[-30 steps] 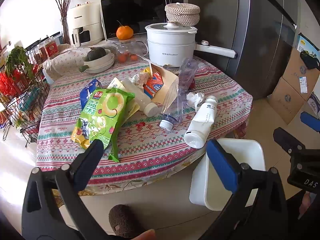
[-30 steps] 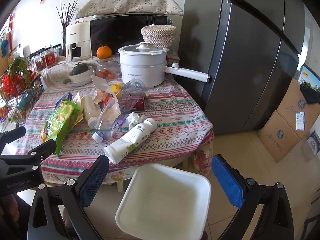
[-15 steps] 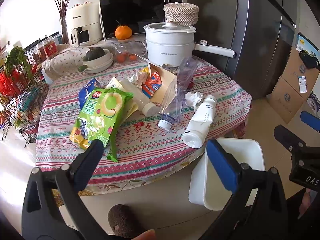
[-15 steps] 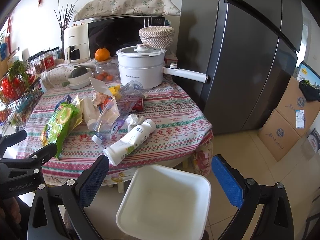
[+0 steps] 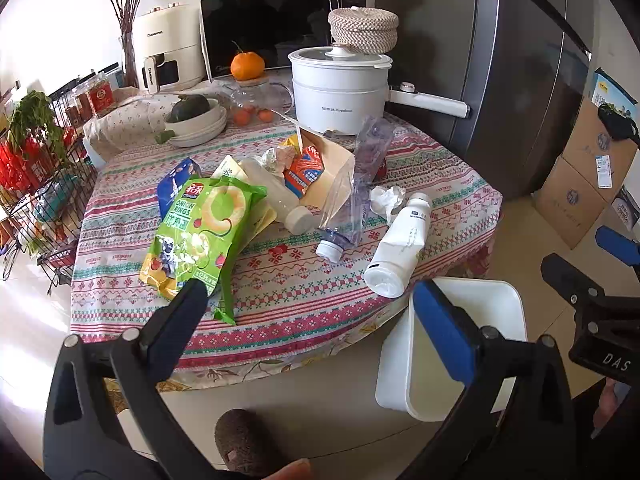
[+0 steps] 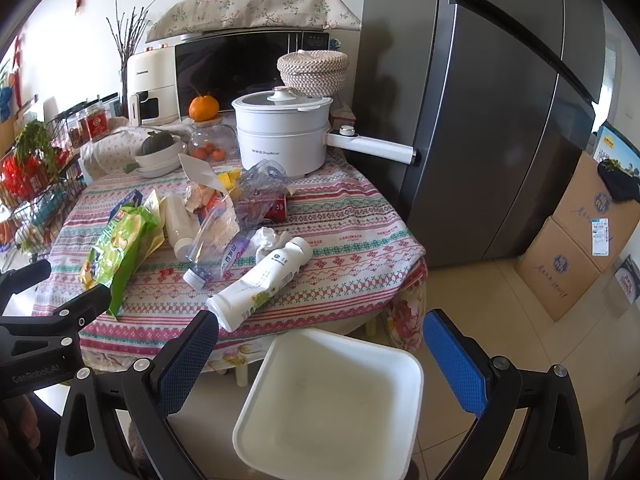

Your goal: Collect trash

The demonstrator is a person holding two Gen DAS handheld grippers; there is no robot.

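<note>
I hold both grippers in front of the bench [image 5: 280, 304], and nothing is collected yet, I think: the left gripper [image 5: 308, 312] has its jaws spread and empty, and the right gripper [image 6: 320, 354] also has its jaws spread wide, with nothing between them. The trash lies in a loose heap on the striped cloth, and the white bin [image 6: 332, 400] stands on the floor just beside the bench edge, below the right gripper. To do this step well, I would begin with the white bottle [image 6: 262, 282], because it lies nearest to the edge and apart from the heap; it is a smooth, round, hard plastic body, so I should close across its middle and not near the narrow cap, where it can slip out. The green snack bag [image 5: 200, 236] is thin glossy foil, flat and soft, so I would pinch one free edge. The clear crushed bottle [image 5: 348, 208] is crumpled and light and may spring away. The crumpled tissue [image 5: 386, 200] is soft. I must not touch the white pot [image 5: 340, 92] behind.
</note>
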